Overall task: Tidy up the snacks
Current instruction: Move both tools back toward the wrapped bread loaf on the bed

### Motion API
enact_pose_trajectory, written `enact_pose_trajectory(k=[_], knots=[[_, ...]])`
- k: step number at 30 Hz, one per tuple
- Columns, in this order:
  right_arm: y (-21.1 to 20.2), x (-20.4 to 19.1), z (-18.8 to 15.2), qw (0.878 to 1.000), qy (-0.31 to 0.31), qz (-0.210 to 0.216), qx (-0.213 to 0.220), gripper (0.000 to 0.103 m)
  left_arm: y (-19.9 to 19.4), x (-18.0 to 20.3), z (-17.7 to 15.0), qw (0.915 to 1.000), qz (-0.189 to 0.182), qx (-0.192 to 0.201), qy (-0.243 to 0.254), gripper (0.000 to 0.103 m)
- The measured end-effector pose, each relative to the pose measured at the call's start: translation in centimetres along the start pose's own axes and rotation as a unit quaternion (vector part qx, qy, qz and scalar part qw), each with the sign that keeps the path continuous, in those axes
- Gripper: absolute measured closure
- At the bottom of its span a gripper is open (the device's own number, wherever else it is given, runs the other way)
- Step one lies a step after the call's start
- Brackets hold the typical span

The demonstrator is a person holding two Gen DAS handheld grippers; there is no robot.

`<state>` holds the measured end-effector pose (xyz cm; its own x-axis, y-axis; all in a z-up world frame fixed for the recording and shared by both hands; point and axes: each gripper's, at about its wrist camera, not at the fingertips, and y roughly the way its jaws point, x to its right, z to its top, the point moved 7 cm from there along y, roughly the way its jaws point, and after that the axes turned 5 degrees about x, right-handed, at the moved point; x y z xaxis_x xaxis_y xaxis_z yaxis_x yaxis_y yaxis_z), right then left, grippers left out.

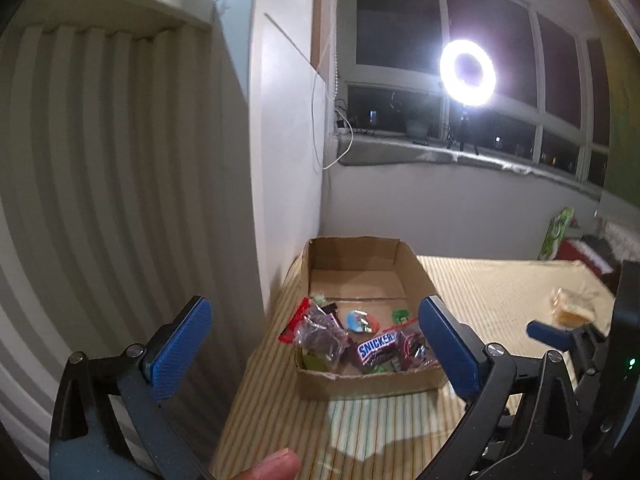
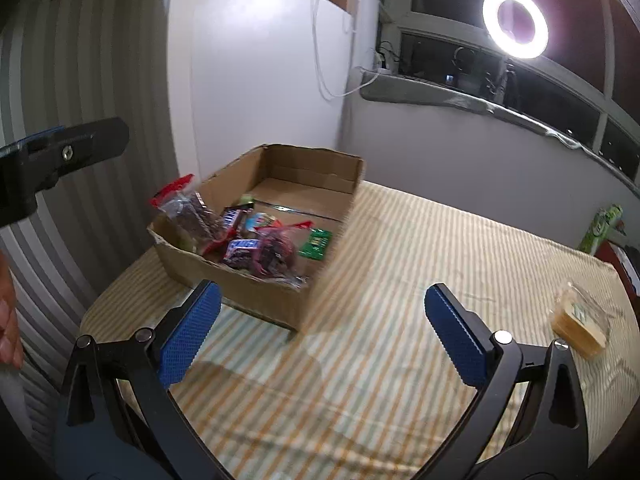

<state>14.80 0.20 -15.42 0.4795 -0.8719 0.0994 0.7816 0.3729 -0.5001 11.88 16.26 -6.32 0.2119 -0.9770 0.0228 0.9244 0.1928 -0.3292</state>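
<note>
Snacks (image 2: 248, 240) lie heaped in the near end of a cardboard box (image 2: 276, 304), which sits at the far-left corner of the striped counter (image 2: 400, 264), against the wall. Among them are a Snickers bar (image 1: 378, 349) and a clear bag of dark pieces (image 1: 320, 334). One clear-wrapped snack (image 2: 580, 322) lies apart at the counter's right edge. The left gripper (image 1: 316, 346) and right gripper (image 2: 322, 334) both have their blue fingers (image 2: 188, 338) spread wide, holding nothing.
</note>
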Motion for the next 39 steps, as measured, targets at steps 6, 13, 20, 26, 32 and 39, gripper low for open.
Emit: enact_pose_trajectory(k=[6,13,20,26,32,39], knots=[[-2.9,6.5,-1.7,0.998,0.045,-0.036,0.011,0.0,-0.3,4.5,-0.2,0.9995,-0.015,-0.008,0.026,0.001],[-9.3,19.3,-5.3,0.983,0.111,-0.148,0.018,0.0,-1.5,15.7,-0.7,0.9938,-0.079,-0.006,0.078,0.001],[-14.8,26.1,-7.5,0.964,0.154,-0.216,0.028,0.0,-4.4,24.7,-1.4,0.981,-0.154,0.005,0.118,0.0],[-15.6,26.4,-7.6,0.963,0.154,-0.218,0.03,0.0,-5.3,26.1,-1.2,0.9768,-0.172,0.008,0.127,0.0],[-16.1,26.1,-7.5,0.964,0.15,-0.218,0.032,0.0,-6.3,26.1,-0.8,0.9766,-0.174,0.016,0.125,0.0],[-14.3,27.8,-8.2,0.962,0.158,-0.223,0.016,0.0,-4.9,27.8,-0.9,0.9742,-0.183,0.012,0.132,0.0]])
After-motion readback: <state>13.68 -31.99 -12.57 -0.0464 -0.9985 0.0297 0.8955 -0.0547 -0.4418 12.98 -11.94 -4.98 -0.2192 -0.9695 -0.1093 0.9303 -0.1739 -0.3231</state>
